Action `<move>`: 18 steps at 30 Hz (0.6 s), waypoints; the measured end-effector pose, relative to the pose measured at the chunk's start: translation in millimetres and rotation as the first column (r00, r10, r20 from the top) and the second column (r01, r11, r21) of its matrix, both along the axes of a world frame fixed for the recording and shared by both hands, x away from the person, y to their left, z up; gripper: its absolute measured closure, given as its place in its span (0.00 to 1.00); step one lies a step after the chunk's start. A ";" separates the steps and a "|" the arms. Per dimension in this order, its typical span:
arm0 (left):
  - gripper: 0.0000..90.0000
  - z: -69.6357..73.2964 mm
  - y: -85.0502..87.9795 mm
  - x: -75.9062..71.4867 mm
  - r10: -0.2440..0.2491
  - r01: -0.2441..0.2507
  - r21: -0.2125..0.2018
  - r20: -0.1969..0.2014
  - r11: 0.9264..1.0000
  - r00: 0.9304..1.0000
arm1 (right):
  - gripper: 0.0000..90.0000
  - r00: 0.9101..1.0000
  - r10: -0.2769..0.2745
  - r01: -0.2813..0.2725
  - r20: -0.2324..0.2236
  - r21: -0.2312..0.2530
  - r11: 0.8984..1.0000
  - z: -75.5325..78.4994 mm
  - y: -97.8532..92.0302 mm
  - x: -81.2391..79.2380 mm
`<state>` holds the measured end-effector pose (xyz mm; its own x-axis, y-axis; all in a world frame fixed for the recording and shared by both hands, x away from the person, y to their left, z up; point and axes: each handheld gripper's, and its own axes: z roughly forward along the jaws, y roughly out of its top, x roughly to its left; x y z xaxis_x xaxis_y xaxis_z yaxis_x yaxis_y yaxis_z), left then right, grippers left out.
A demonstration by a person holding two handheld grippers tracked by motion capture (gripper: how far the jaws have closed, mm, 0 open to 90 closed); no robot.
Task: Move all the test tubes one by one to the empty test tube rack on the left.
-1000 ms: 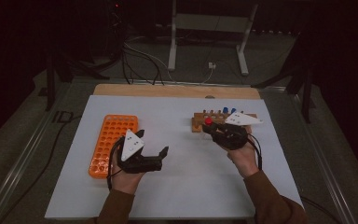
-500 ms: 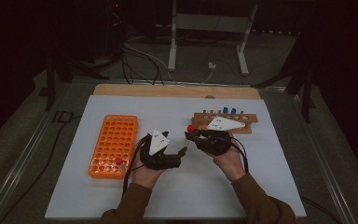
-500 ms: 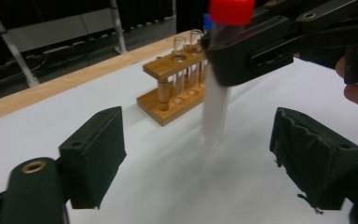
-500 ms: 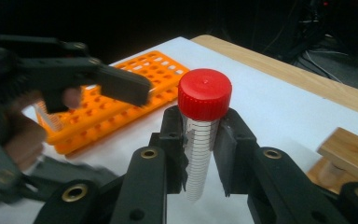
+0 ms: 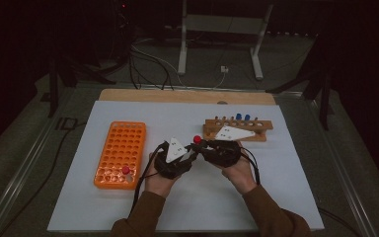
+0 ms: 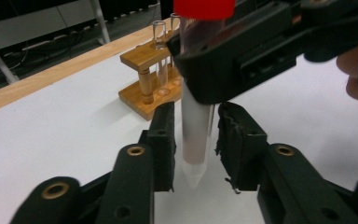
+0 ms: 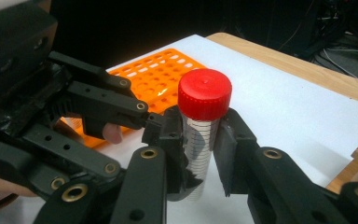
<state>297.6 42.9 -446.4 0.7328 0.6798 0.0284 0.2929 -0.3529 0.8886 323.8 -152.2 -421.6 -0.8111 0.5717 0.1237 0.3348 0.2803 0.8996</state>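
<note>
A clear tube with a red cap (image 7: 204, 94) stands upright above the white mat, and my right gripper (image 7: 200, 140) is shut on it just under the cap. My left gripper (image 6: 196, 144) faces the right one at the mat's middle (image 5: 193, 150). Its jaws have just been closing around the tube's white lower part (image 6: 196, 130). The pads stand close on both sides, with a thin gap still showing. The tube's pointed tip hangs free below them. An orange rack (image 5: 121, 148) lies to the left with one red-capped tube (image 5: 126, 170) in a near hole.
A wooden rack (image 5: 256, 133) with blue-capped tubes (image 5: 242, 117) stands behind the right hand. The white mat (image 5: 276, 197) covers the table. A wooden strip (image 5: 187, 96) runs along its far edge, with cables and a stand's legs beyond it.
Both hands came together at the mat's middle: the left from beside the orange rack, the right from the wooden rack with the tube. The left jaws narrowed around the tube.
</note>
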 end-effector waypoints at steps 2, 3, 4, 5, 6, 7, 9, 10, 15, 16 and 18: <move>0.81 -0.9 0.1 1.0 -0.005 0.005 0.000 -0.005 1.000 1.000 | 0.83 1.000 0.006 -0.006 0.002 -0.001 1.000 -0.4 0.9 -0.3; 0.83 -1.1 0.3 1.2 -0.005 0.005 0.003 -0.005 1.000 1.000 | 0.82 1.000 0.005 -0.005 0.002 -0.006 1.000 -0.5 1.6 -0.7; 0.83 -1.1 0.6 1.2 -0.007 0.007 0.003 -0.006 1.000 1.000 | 0.82 1.000 0.005 -0.005 0.002 -0.006 1.000 -0.5 1.6 -0.7; 0.83 -1.1 0.8 1.1 -0.009 0.009 0.003 -0.006 1.000 1.000 | 0.82 1.000 0.008 -0.008 -0.001 -0.001 1.000 -0.6 0.9 -0.3; 0.83 -0.9 0.9 0.8 -0.010 0.010 0.002 -0.002 1.000 1.000 | 0.82 1.000 0.008 -0.008 -0.001 -0.001 1.000 -0.6 0.9 -0.3; 0.84 -0.7 1.0 0.6 -0.007 0.007 0.005 -0.001 1.000 1.000 | 0.74 1.000 0.012 -0.012 0.006 0.006 1.000 0.1 -0.2 -0.7; 0.84 -0.3 2.3 0.6 0.002 -0.002 0.006 -0.003 1.000 1.000 | 0.67 1.000 0.013 -0.013 0.005 0.017 1.000 0.9 -1.3 -0.9; 0.84 0.1 3.9 0.8 0.006 -0.006 0.008 -0.003 1.000 1.000 | 0.61 1.000 0.015 -0.015 0.007 0.027 1.000 1.6 -2.8 -0.6; 0.84 5.3 12.9 -0.5 0.034 -0.035 -0.031 -0.014 0.999 0.999 | 0.38 1.000 -0.008 0.008 0.015 0.027 1.000 1.8 -12.8 0.1; 0.84 6.7 15.0 -1.1 0.035 -0.036 -0.034 -0.012 0.999 0.999 | 0.35 1.000 -0.018 0.017 0.013 0.026 1.000 1.2 -15.5 0.2; 0.84 9.5 19.7 -2.2 0.042 -0.042 -0.040 -0.011 0.998 0.999 | 0.28 0.999 -0.042 0.042 0.005 0.019 0.999 -1.0 -20.9 1.3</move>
